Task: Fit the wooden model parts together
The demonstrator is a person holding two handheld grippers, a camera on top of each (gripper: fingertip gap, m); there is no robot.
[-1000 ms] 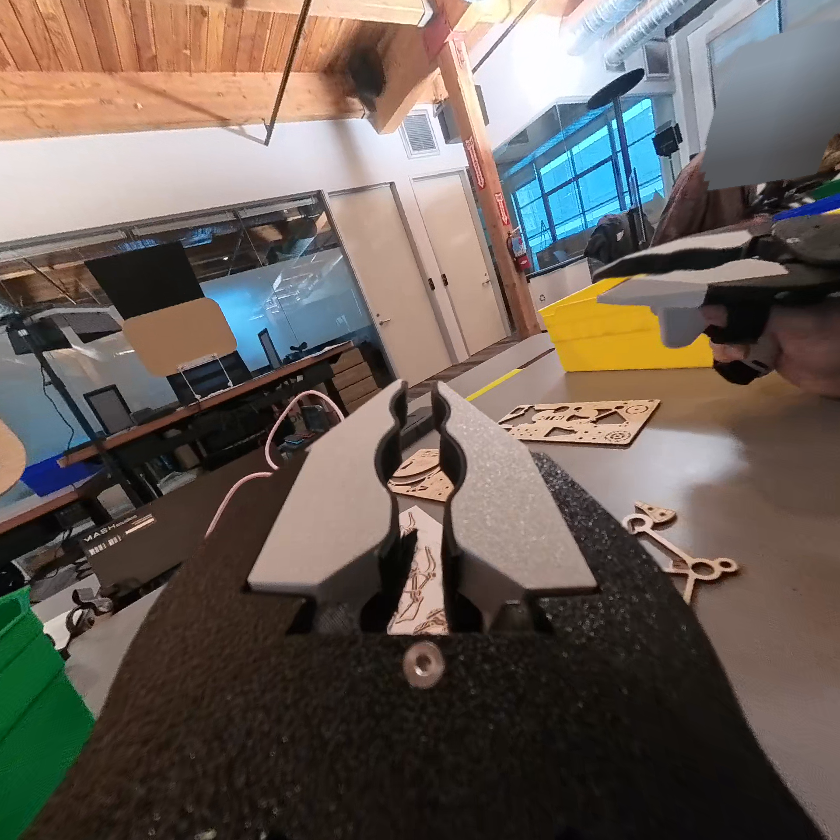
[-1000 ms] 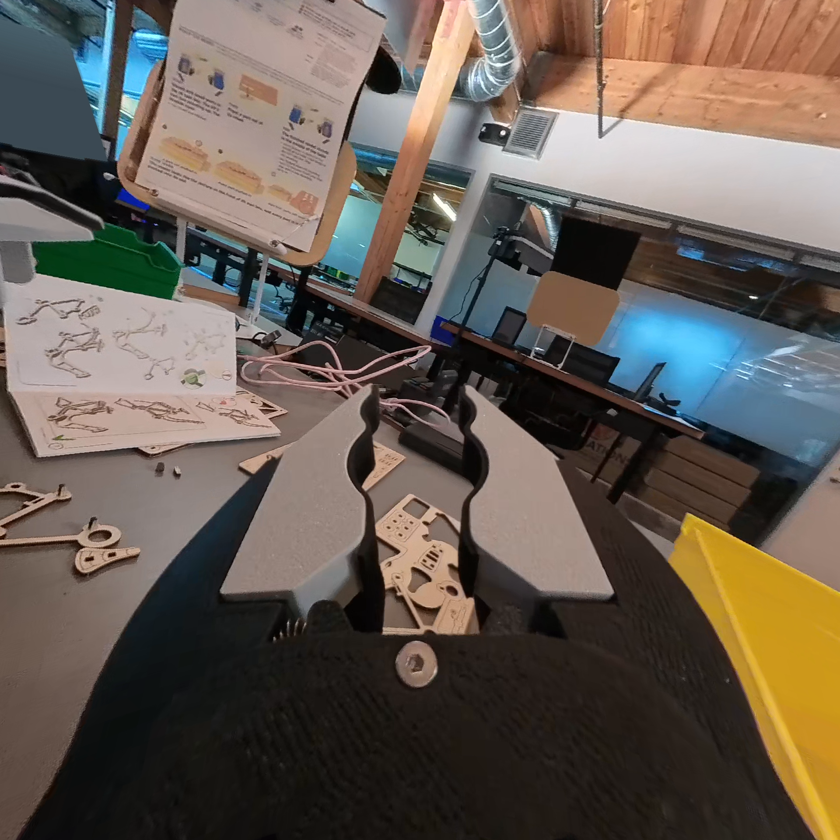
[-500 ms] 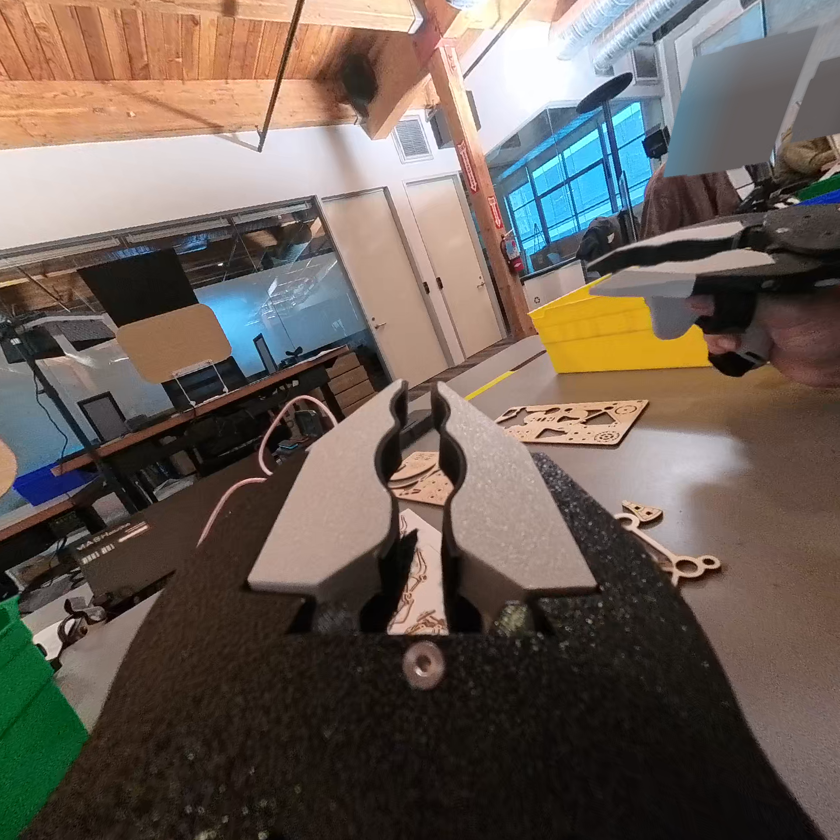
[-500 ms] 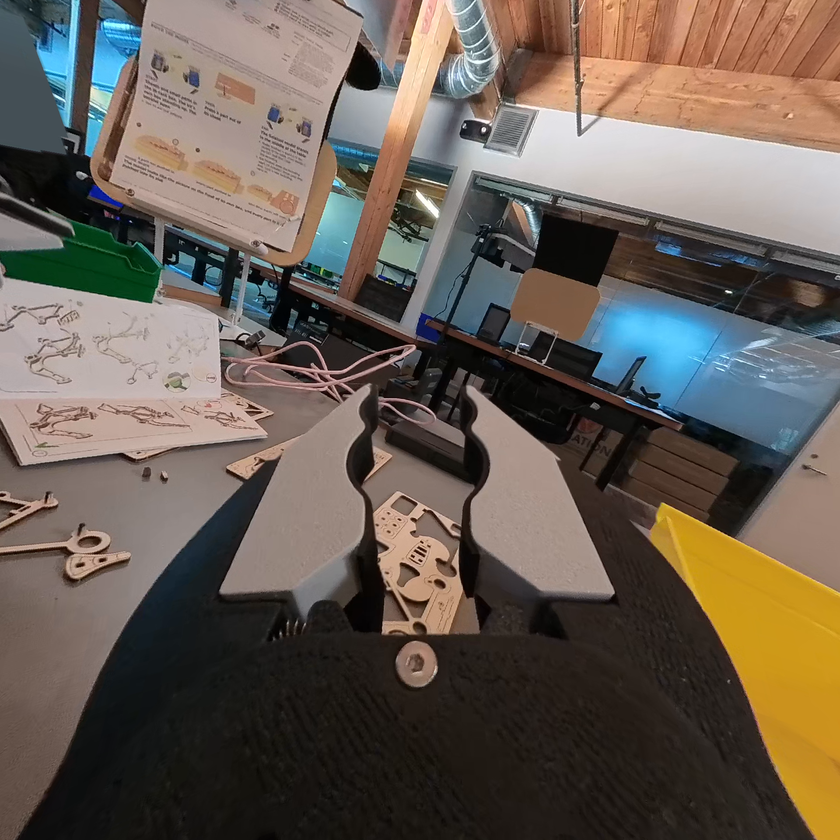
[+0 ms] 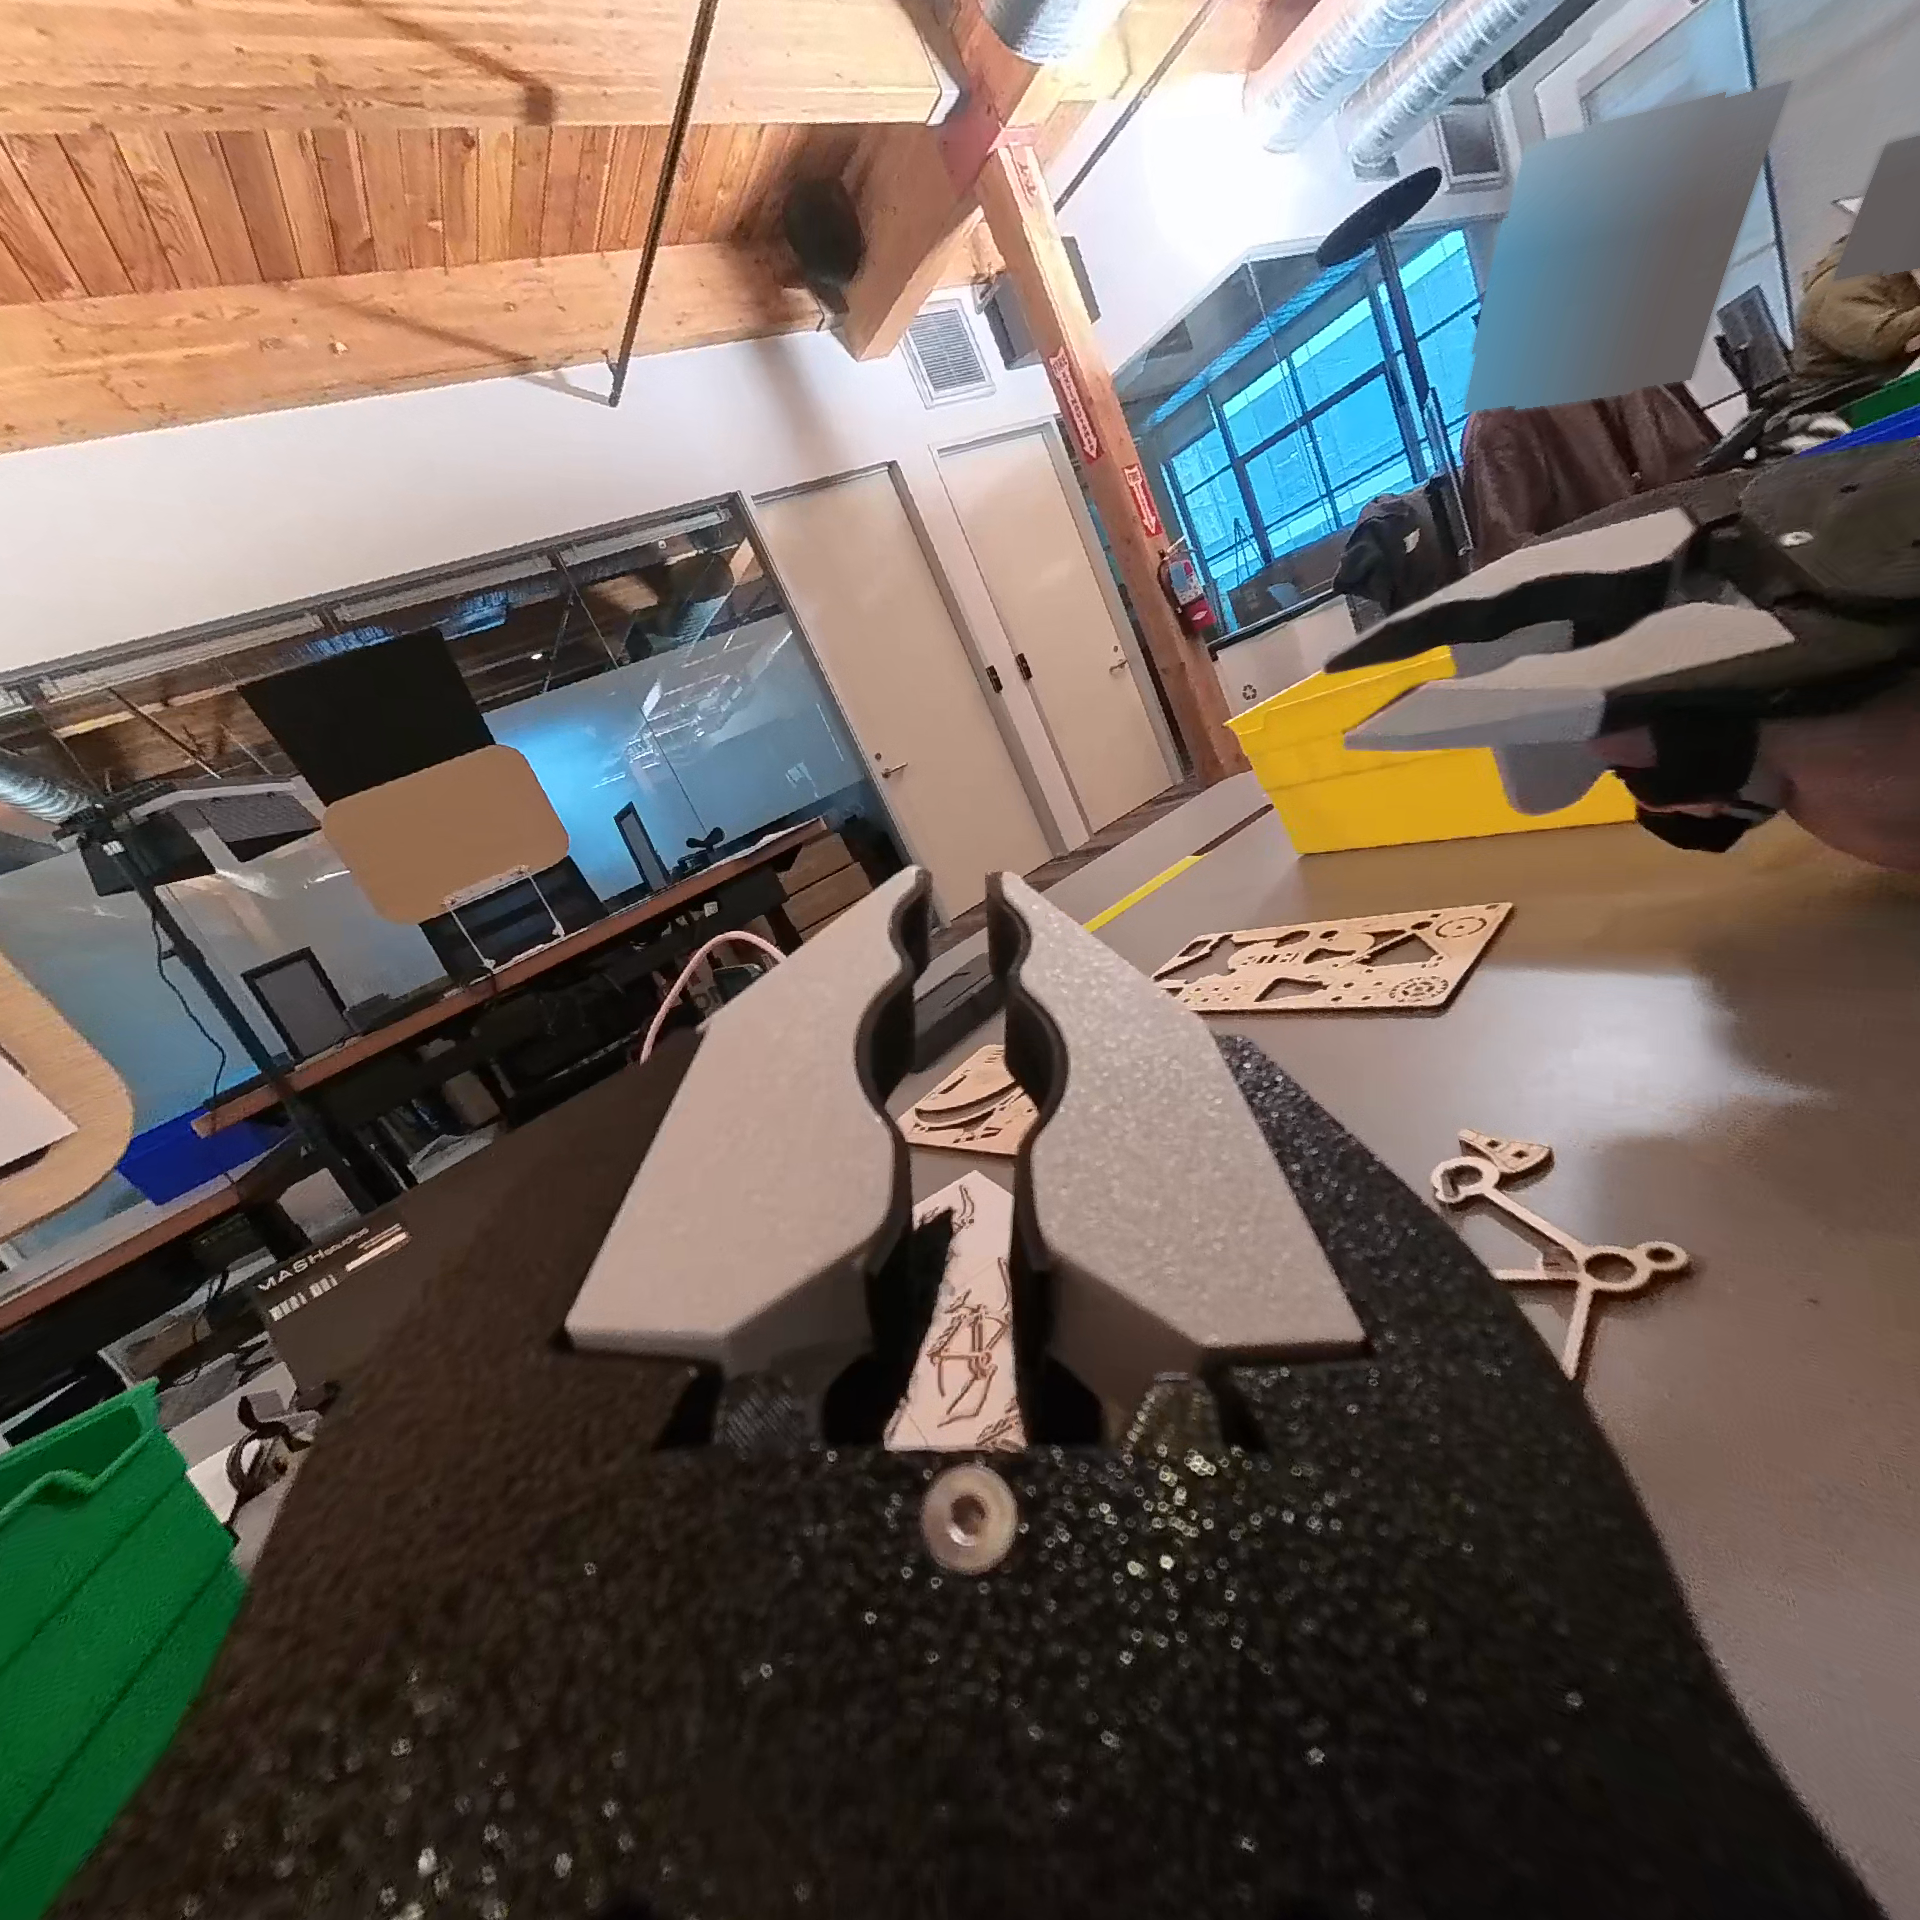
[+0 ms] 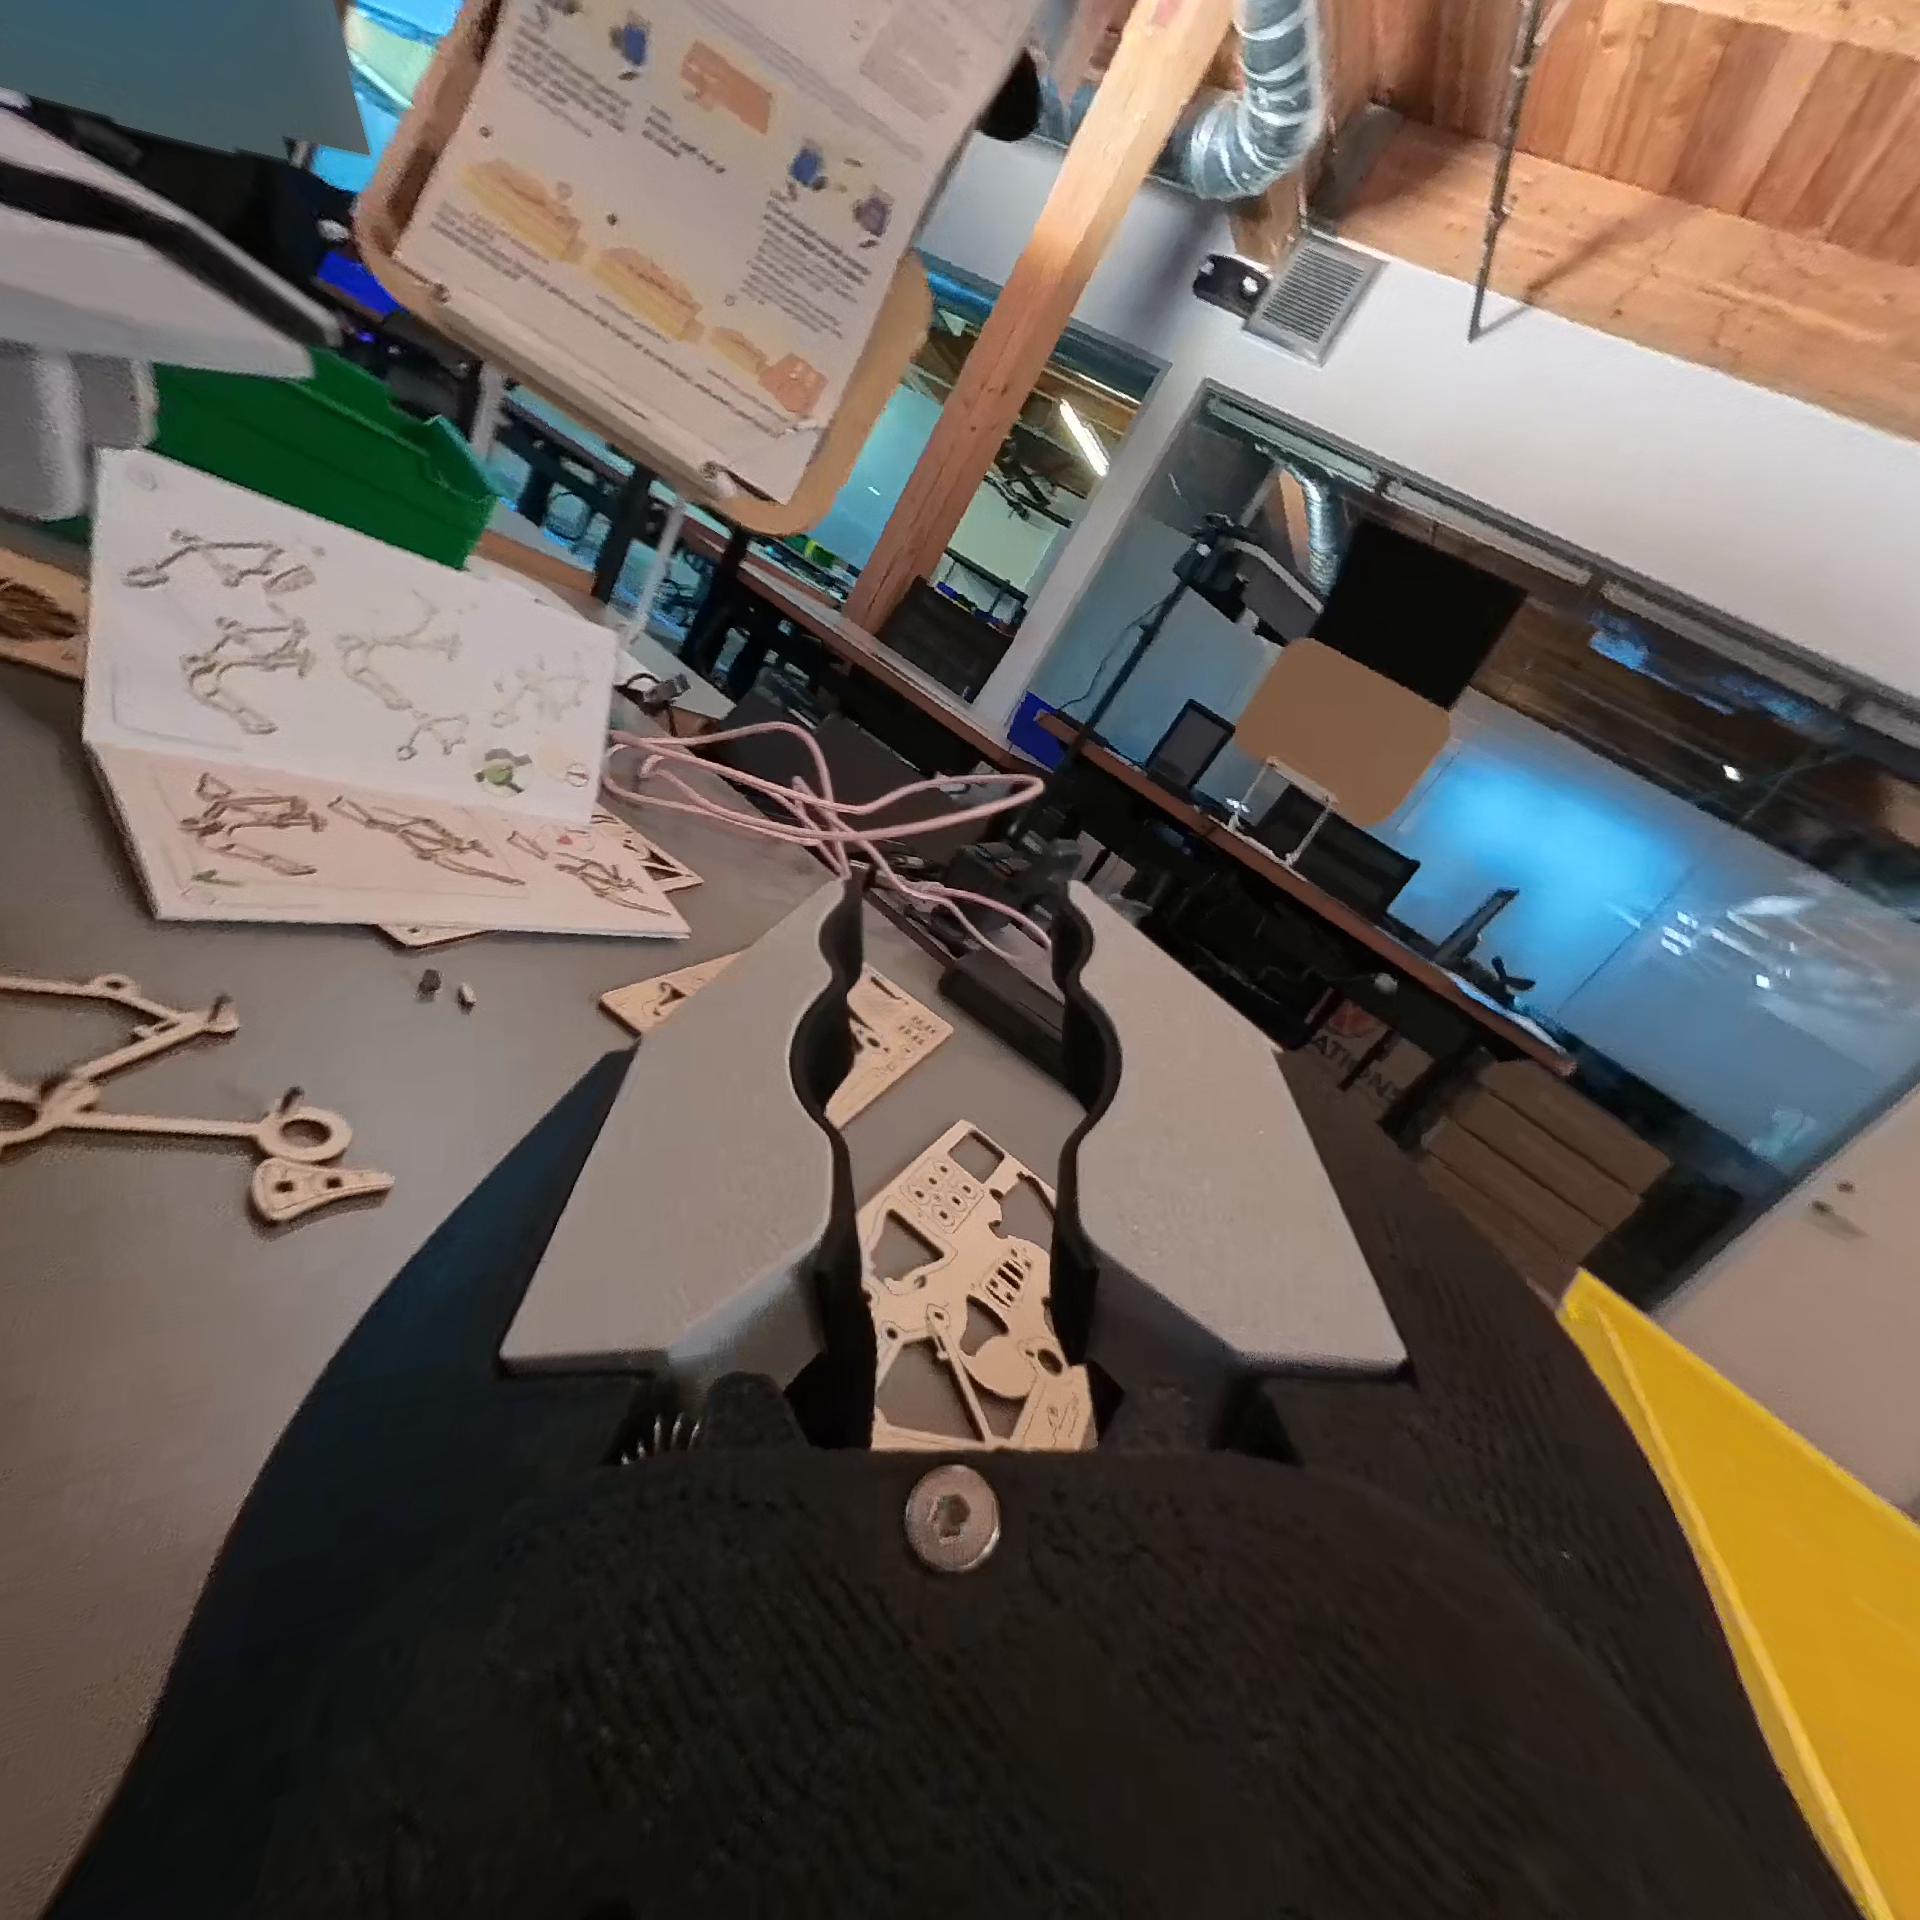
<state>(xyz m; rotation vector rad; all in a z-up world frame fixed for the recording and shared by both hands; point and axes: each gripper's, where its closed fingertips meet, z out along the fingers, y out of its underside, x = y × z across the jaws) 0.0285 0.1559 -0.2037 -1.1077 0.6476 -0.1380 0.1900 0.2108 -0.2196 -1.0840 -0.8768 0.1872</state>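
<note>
- Left wrist view: the left gripper (image 5: pixel 954 914) is raised off the grey table (image 5: pixel 1714 1091), its jaws nearly pressed together with a thin slit between and nothing pinched.
- The right gripper (image 6: pixel 956 920) is spread wide and empty, above the cut-out sheet (image 6: pixel 966 1309).
- Progress, as I judge it: barely begun. A partly joined wooden linkage (image 5: pixel 1548 1247) lies loose on the table, on the near side of the cut-out sheet; neither gripper holds a part, so picking and fitting remain.
- The linkage lies flat, its long axis running diagonally from the sheet's side toward the camera, ringed ends nearest.
</note>
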